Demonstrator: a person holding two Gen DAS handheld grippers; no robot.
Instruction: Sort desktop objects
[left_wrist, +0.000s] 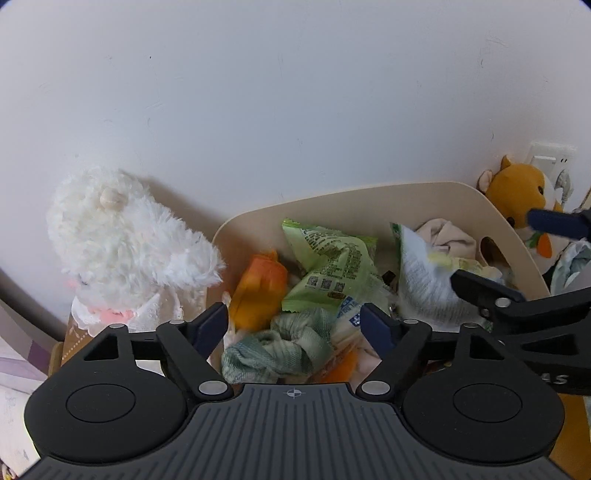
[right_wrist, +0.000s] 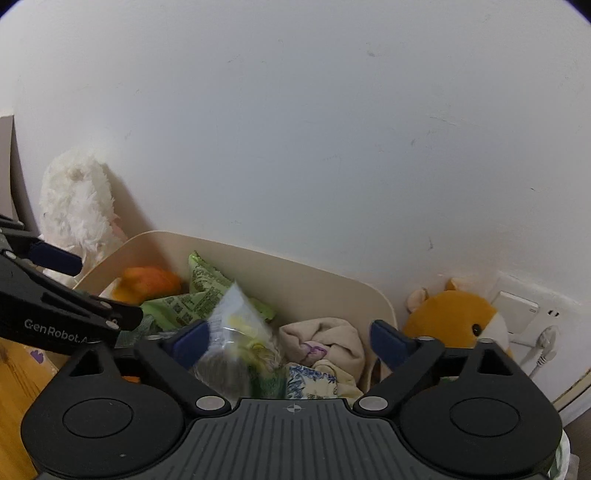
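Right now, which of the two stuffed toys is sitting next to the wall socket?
The orange one, right of the beige bin, right beside the socket. The fluffy white one stands left of the bin, far from it.

A bin (left_wrist: 424, 195) stood against the wall (left_wrist: 295, 92) between 2 plush toys, 1 (left_wrist: 122, 240) left and 1 (left_wrist: 524, 192) right, and held snack packets (left_wrist: 332, 266), a rolled cloth (left_wrist: 280, 347) in front and a bundled cloth (right_wrist: 328, 343) at its right.
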